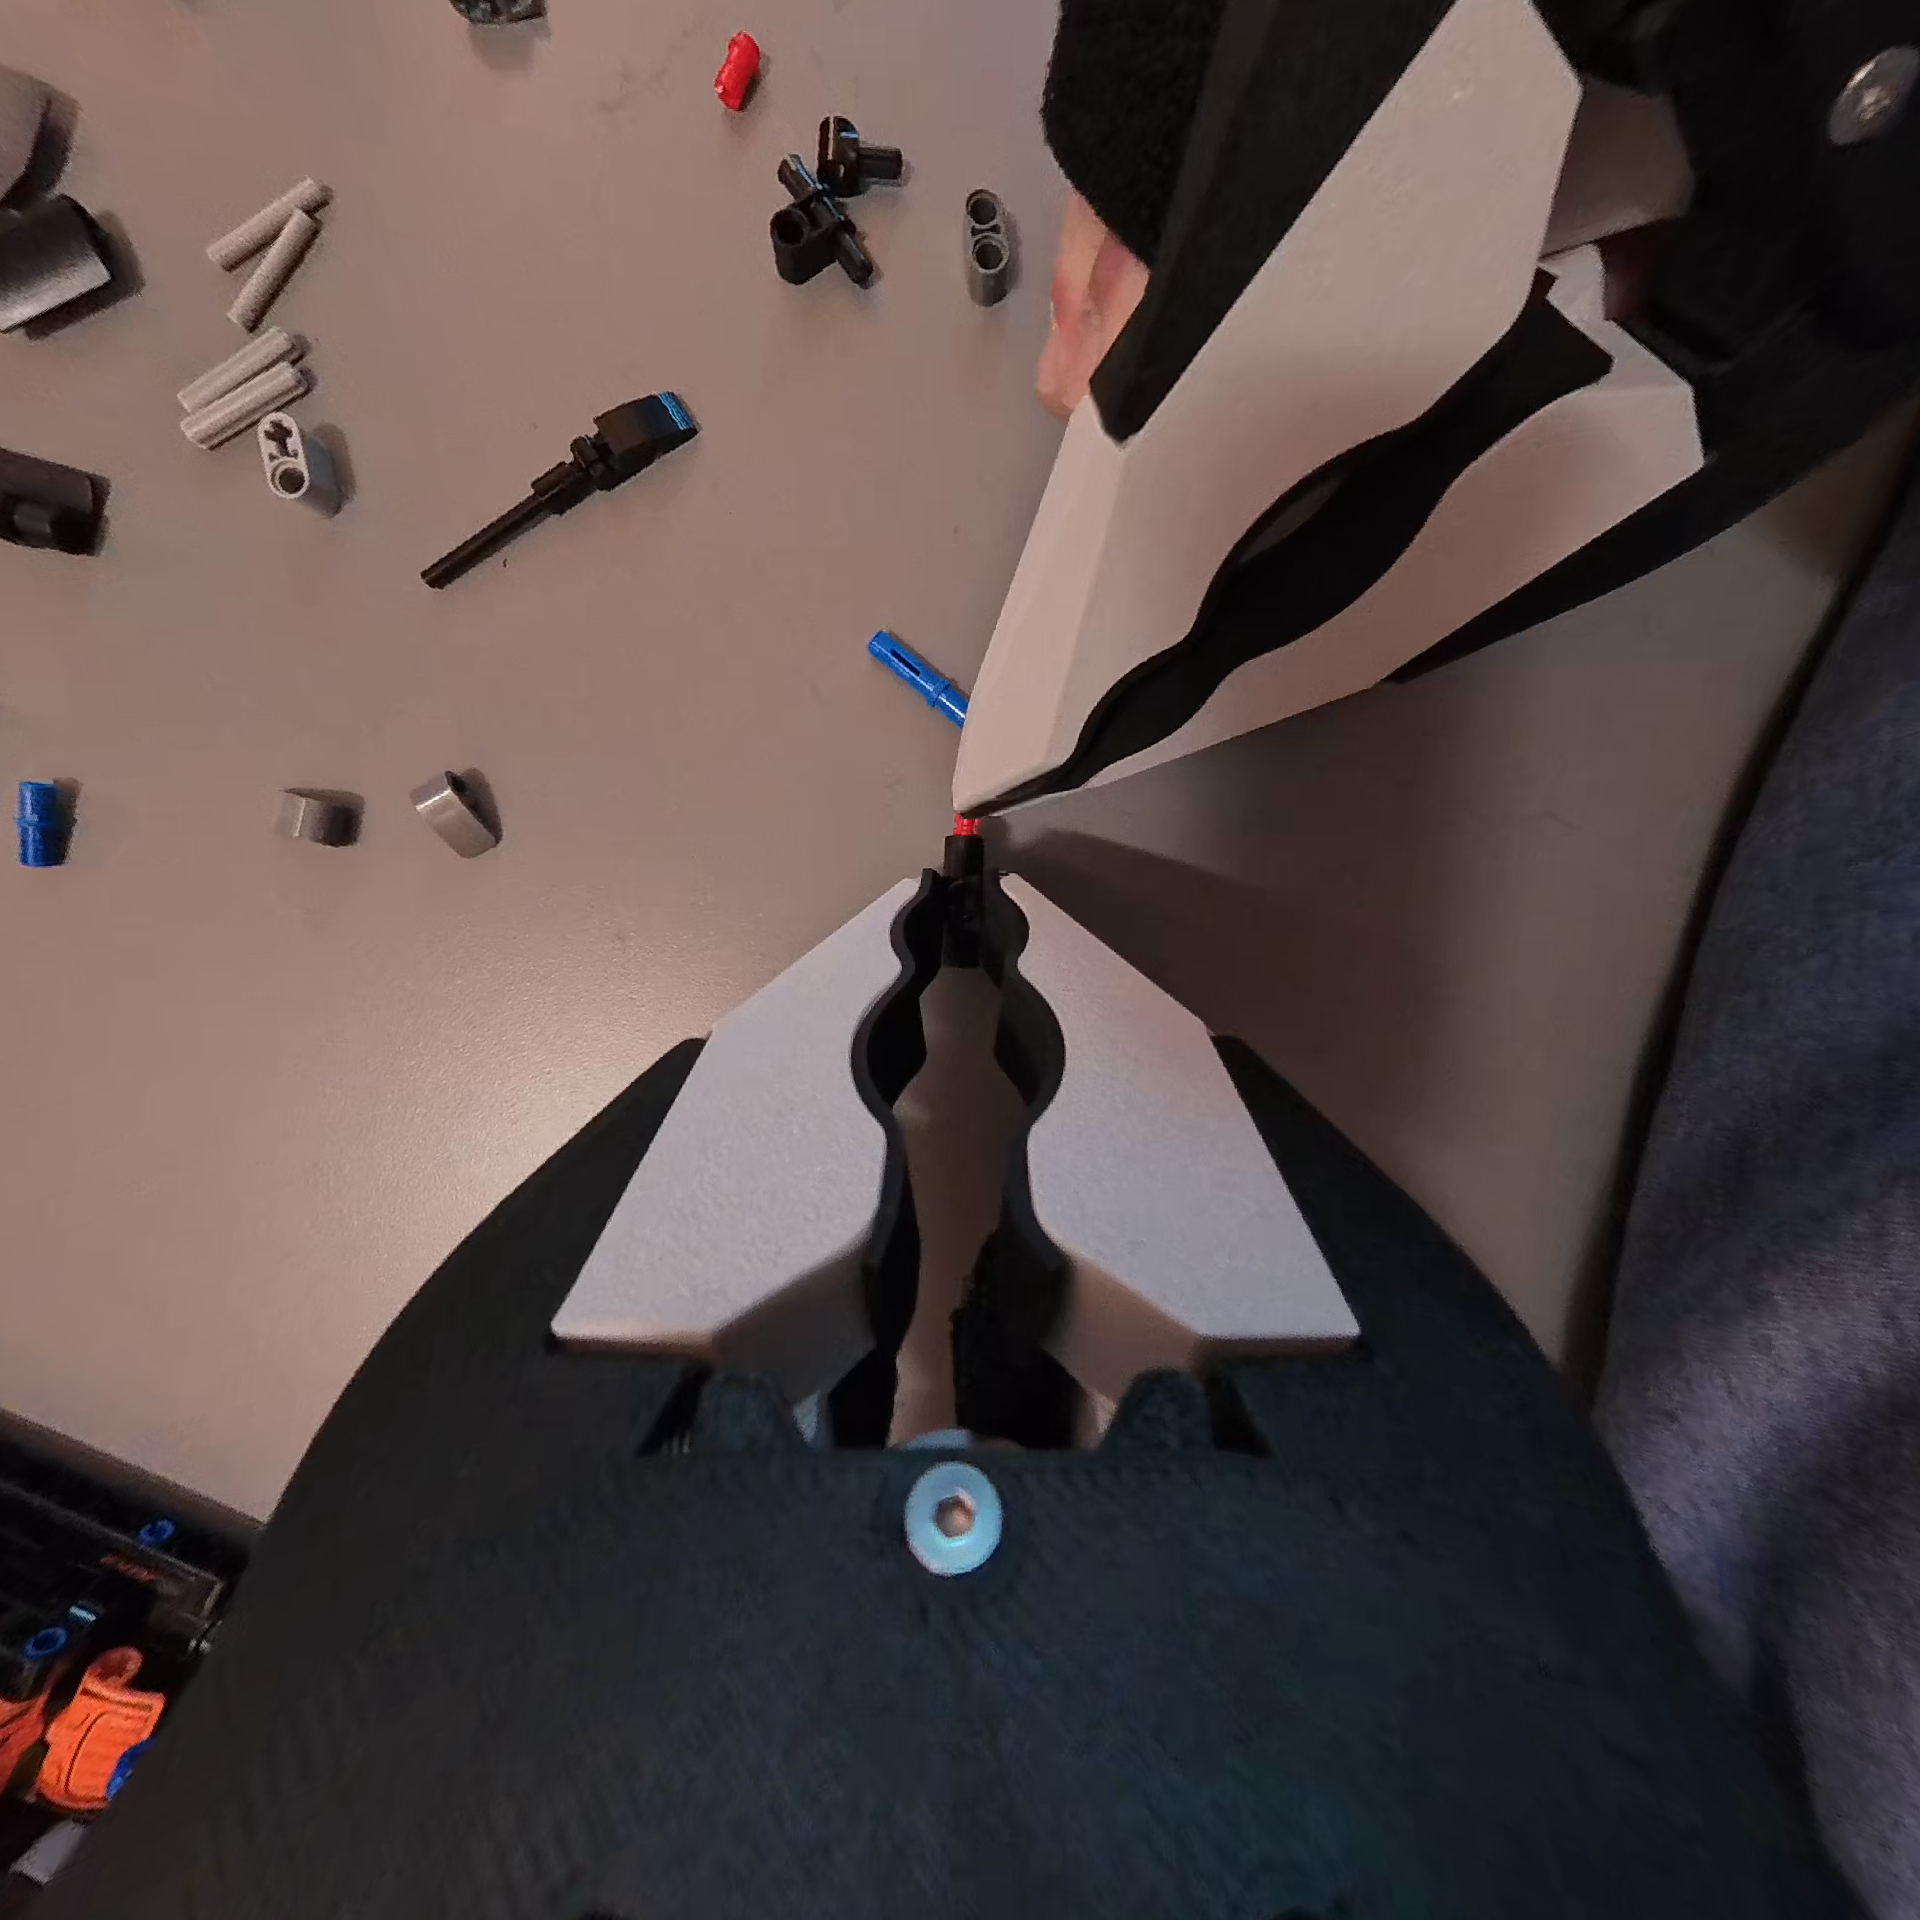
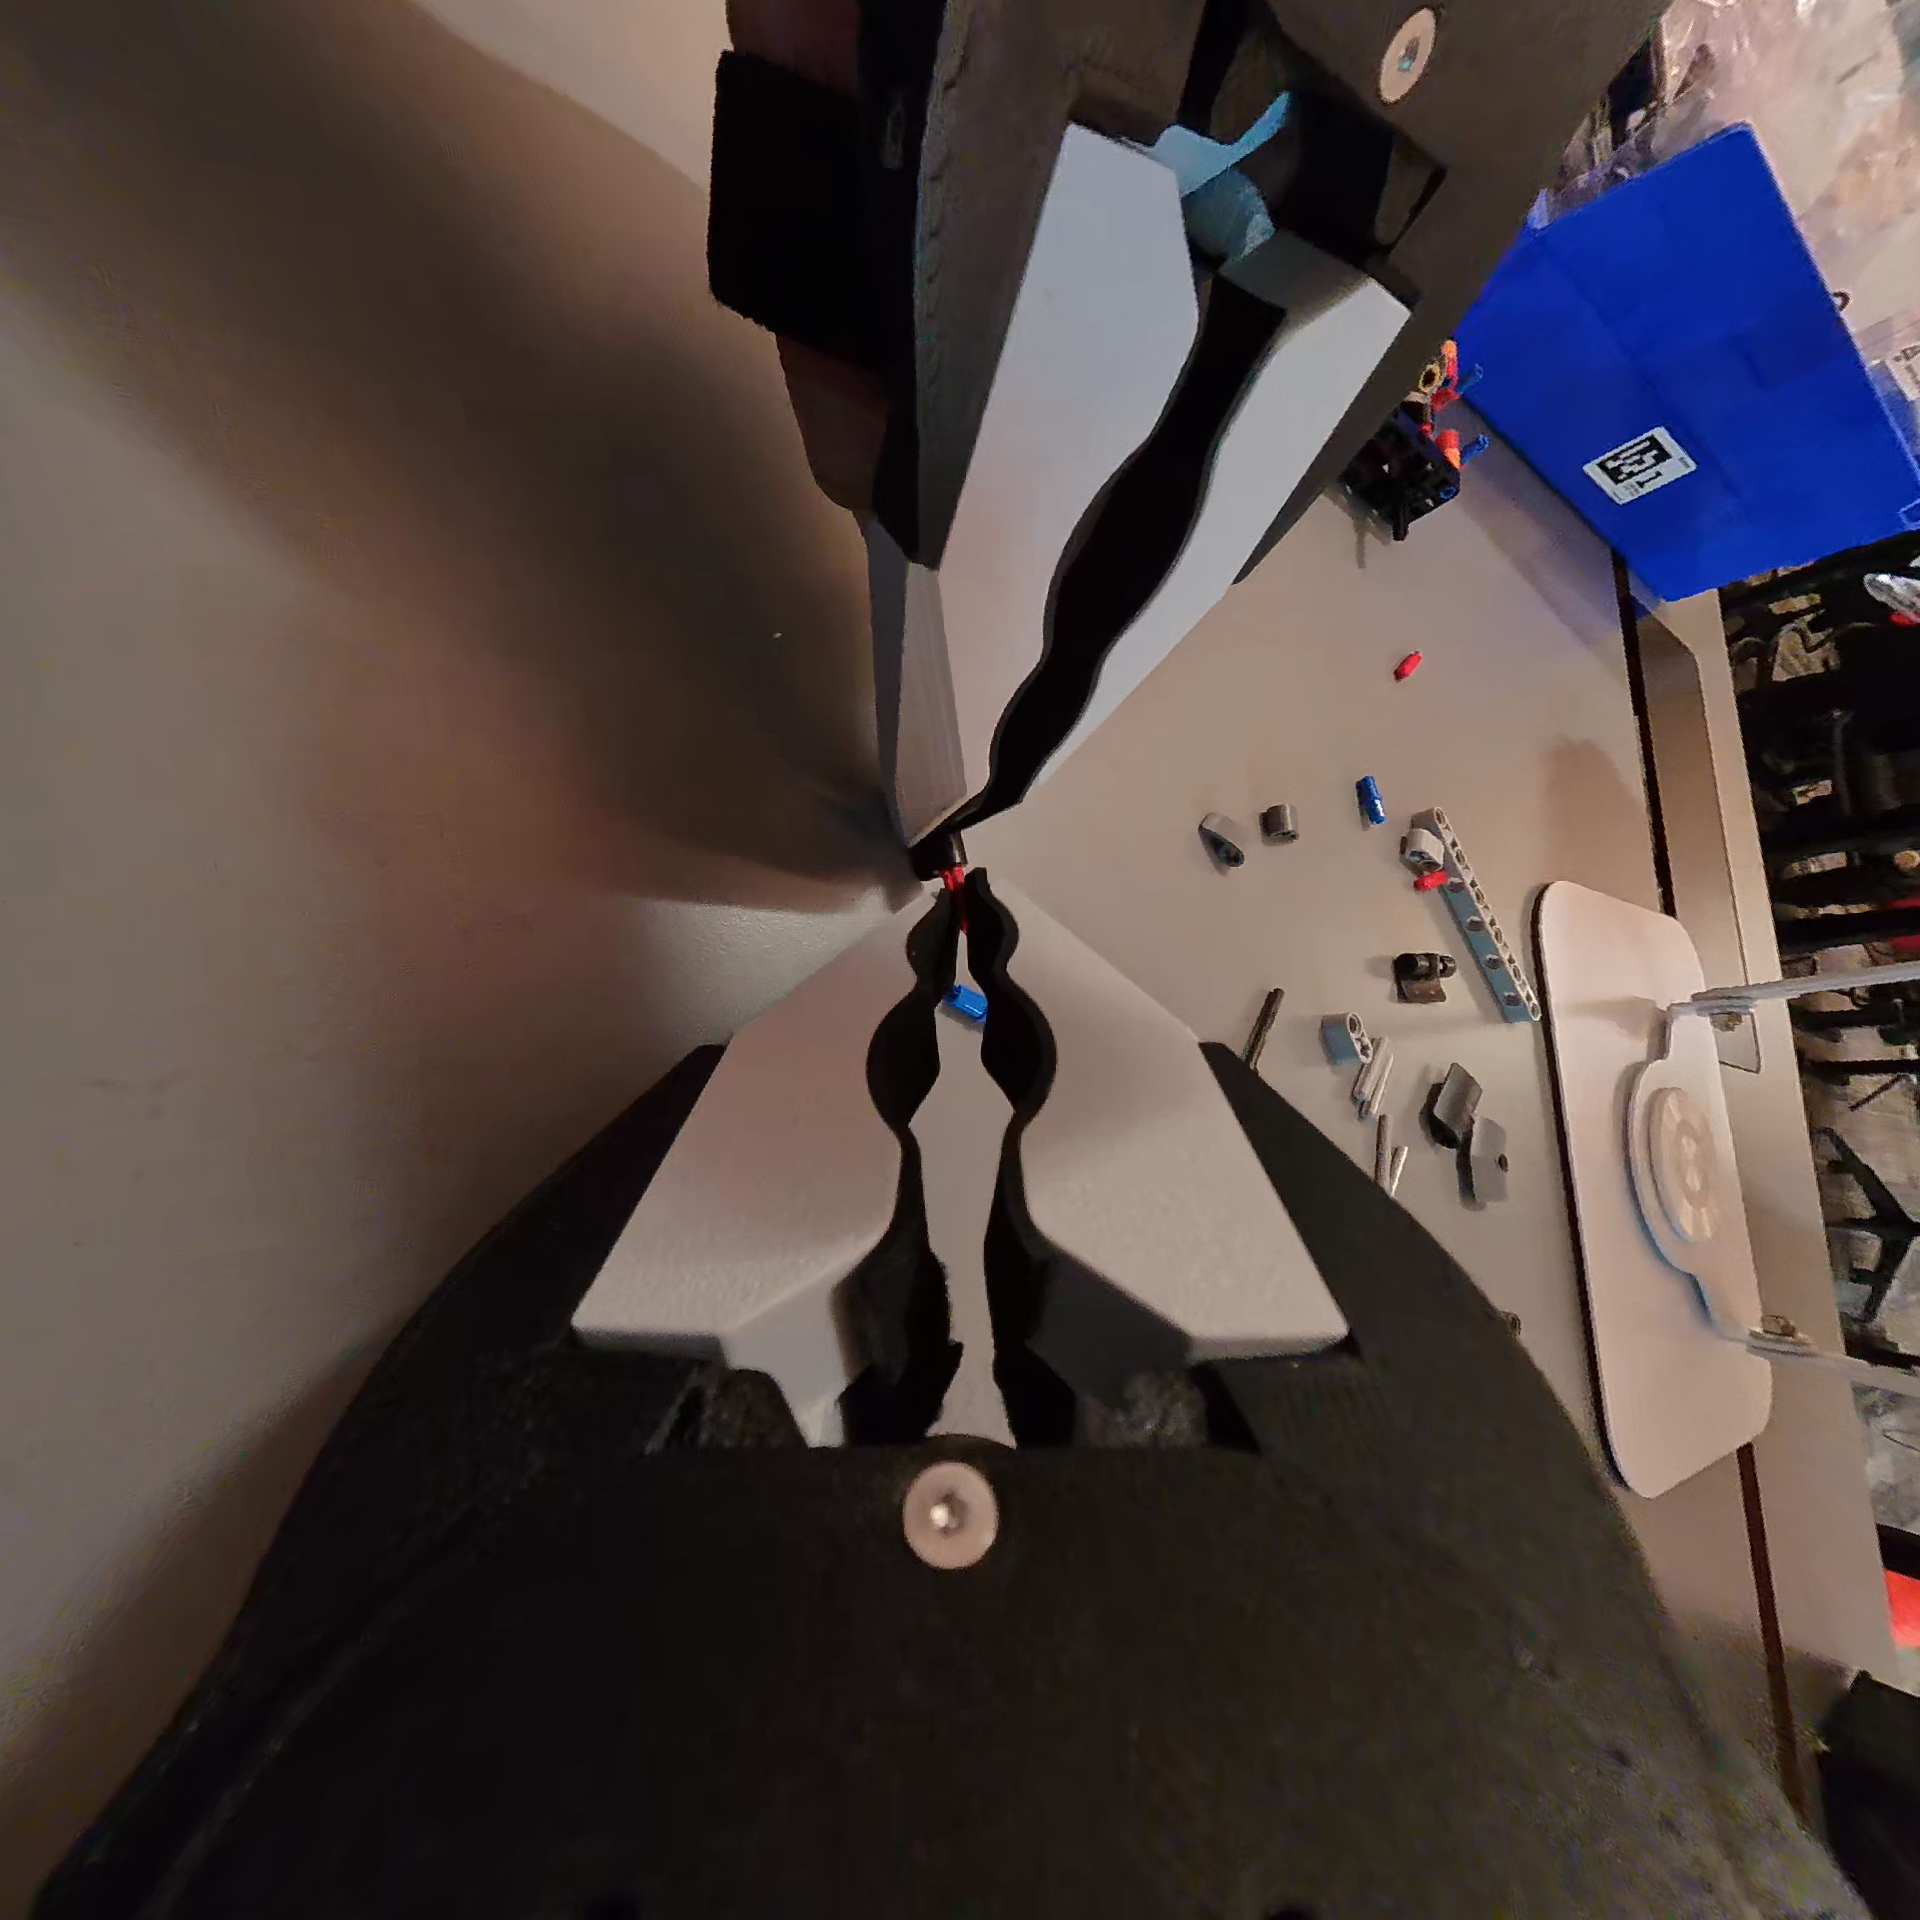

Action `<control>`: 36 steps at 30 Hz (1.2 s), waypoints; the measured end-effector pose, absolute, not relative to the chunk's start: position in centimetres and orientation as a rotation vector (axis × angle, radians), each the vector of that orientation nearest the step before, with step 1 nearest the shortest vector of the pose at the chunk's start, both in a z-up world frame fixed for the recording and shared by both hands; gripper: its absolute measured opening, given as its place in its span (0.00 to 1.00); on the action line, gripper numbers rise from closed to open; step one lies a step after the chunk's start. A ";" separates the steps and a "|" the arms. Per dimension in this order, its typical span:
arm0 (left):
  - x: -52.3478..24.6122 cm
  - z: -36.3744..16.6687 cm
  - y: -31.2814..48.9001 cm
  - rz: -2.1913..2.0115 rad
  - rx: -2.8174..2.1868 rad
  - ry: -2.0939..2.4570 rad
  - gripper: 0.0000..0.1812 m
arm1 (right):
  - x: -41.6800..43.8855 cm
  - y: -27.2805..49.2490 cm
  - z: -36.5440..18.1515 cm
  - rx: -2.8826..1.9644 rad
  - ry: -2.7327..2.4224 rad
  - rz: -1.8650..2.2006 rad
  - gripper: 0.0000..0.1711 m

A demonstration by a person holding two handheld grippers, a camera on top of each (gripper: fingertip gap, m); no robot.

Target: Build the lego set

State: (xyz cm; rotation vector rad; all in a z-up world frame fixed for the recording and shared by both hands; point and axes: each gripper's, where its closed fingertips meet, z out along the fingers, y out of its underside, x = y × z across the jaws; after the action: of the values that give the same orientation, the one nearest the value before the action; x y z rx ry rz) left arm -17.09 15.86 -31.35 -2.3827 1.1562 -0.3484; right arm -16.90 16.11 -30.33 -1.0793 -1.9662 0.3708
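The left gripper [image 1: 961, 904] clamps a small black plastic connector [image 1: 962, 883] — the right gripper [image 2: 956, 904] pinches a thin red plastic pin [image 2: 954, 883]. They are just mating. Many loose grey and black pieces [image 1: 249, 384] lie unused — early stage, I judge.

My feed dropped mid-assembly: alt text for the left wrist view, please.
The left gripper pinches a small black piece, meeting the red pin at the right gripper tips. Loose parts lie scattered on the table behind.

Blue pin [image 1: 918, 675]: far end hidden behind right gripper [image 1: 971, 812]. Red pin [image 1: 965, 825] beside it: mostly buried between tips, too small to type. Orange-black build [image 1: 78, 1704]: cut by lower-left edge. Blue bin [image 2: 1704, 364]: cropped at right edge.
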 end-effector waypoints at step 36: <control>-16.6 -31.3 15.7 -0.359 -2.292 1.129 0.03 | -15.6 16.6 -30.5 -1.409 -1.917 0.853 0.00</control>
State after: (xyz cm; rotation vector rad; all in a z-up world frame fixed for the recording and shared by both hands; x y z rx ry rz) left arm -16.58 15.69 -31.29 -2.2916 1.1289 -0.3591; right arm -15.58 16.63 -30.51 -1.4088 -1.9174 0.8526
